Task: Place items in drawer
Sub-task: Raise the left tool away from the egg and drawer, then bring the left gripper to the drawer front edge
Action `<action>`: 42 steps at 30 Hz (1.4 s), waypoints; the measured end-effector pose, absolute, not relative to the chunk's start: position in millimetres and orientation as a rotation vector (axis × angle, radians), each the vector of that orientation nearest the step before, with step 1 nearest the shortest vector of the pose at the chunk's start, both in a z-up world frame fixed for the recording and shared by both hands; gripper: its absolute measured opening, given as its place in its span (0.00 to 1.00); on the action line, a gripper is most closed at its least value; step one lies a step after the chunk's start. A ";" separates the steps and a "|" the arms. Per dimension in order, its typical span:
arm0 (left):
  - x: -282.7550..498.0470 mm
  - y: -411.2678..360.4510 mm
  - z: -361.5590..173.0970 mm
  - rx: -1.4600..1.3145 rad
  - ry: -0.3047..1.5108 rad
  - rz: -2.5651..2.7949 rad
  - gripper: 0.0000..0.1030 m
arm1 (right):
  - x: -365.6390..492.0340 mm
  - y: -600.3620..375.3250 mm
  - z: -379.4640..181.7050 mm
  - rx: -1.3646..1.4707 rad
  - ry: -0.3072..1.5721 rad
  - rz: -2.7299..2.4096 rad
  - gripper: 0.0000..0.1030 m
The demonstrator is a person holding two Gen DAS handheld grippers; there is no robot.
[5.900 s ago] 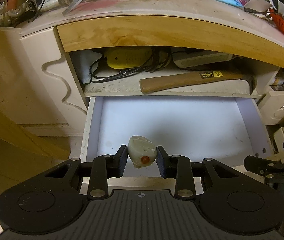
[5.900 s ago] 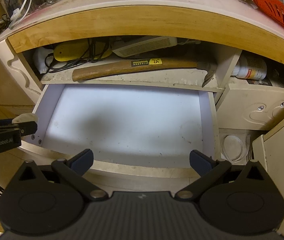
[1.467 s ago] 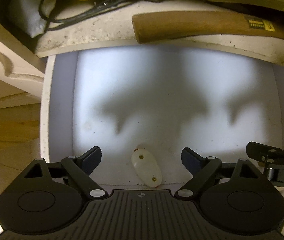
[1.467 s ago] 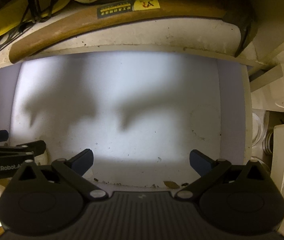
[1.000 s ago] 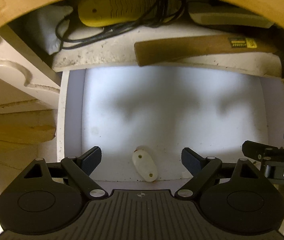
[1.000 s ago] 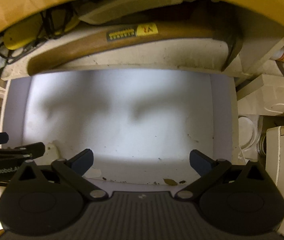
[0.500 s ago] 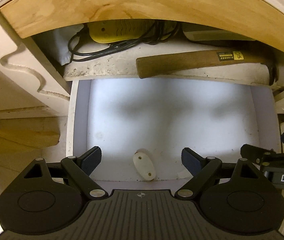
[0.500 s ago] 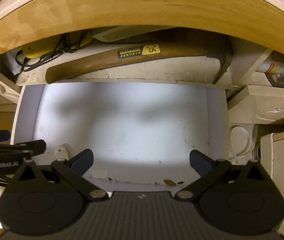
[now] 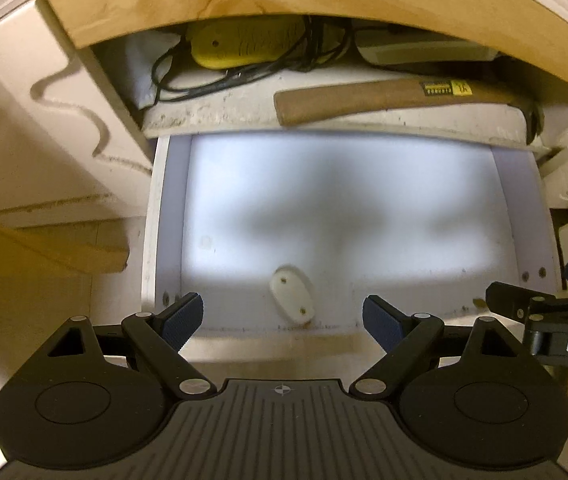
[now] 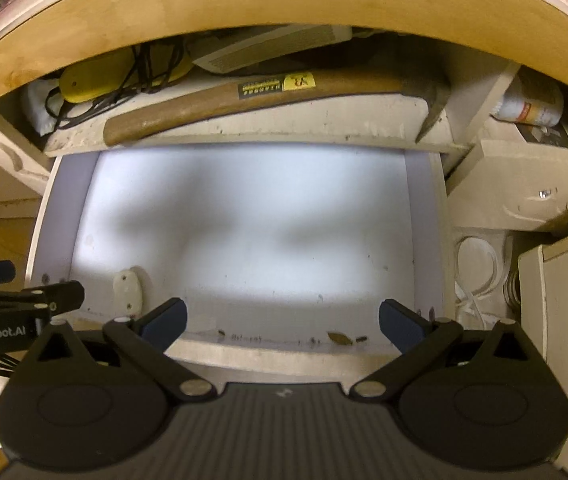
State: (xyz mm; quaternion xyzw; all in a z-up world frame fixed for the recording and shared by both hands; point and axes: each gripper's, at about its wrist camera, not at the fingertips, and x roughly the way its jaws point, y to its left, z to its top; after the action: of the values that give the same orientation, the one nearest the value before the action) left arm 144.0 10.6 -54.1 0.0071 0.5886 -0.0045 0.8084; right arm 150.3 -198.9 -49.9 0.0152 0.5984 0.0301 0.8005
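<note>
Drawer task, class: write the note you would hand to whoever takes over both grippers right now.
Left gripper: open, holding nothing, above the drawer's front edge.
Right gripper: open, holding nothing, beside it.
White plastic piece: lies flat inside the drawer, near the front wall, touched by neither gripper.
Done: one item is in the drawer.
Left: bring any further items; the drawer is open.

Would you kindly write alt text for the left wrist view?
A small white oval item lies near the front of an open white drawer, beyond the open, empty left tool. A wooden-handled hammer rests on the shelf above.
</note>
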 end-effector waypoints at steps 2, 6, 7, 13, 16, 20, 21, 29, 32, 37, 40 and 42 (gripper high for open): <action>137.7 10.5 -54.6 0.017 1.264 -0.008 0.86 | 143.5 -197.8 -50.2 0.027 1.289 0.068 1.00; 124.4 10.0 -56.0 0.016 1.272 -0.005 0.86 | 129.6 -197.5 -49.6 0.024 1.291 0.070 1.00; 121.1 10.0 -56.7 0.017 1.274 -0.004 0.86 | 126.1 -197.4 -49.6 0.023 1.292 0.071 1.00; 100.7 7.7 -62.8 0.017 1.287 -0.012 0.86 | 107.9 -197.6 -49.9 0.019 1.298 0.072 1.00; 91.4 7.7 -65.4 0.017 1.292 -0.008 0.86 | 99.3 -198.7 -50.6 0.019 1.304 0.070 1.00; 82.3 7.6 -67.5 0.012 1.297 -0.011 0.86 | 89.5 -200.9 -53.4 0.019 1.312 0.064 1.00; 80.8 7.3 -67.8 0.012 1.298 -0.011 0.86 | 88.2 -201.7 -54.0 0.020 1.312 0.063 1.00; 81.5 9.5 -80.9 -0.008 1.305 -0.007 0.86 | 80.9 -206.9 -58.6 0.030 1.304 0.052 1.00; 82.2 10.5 -86.2 -0.016 1.308 -0.005 0.86 | 81.5 -208.3 -66.6 0.031 1.312 0.048 1.00; 84.4 12.4 -96.3 -0.026 1.314 0.002 0.86 | 85.1 -211.0 -82.7 0.040 1.326 0.028 1.00; 87.1 13.8 -104.2 -0.027 1.319 0.008 0.86 | 88.1 -209.6 -92.8 0.038 1.335 0.031 1.00; 88.5 14.9 -109.2 -0.035 1.323 0.008 0.86 | 90.4 -207.7 -98.4 0.034 1.340 0.037 1.00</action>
State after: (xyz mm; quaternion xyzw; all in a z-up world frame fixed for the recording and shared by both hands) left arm 88.5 14.9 -109.2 -0.0163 0.6141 0.0037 0.7891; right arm 90.4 -207.7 -98.4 0.0160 0.6208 0.0173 0.7836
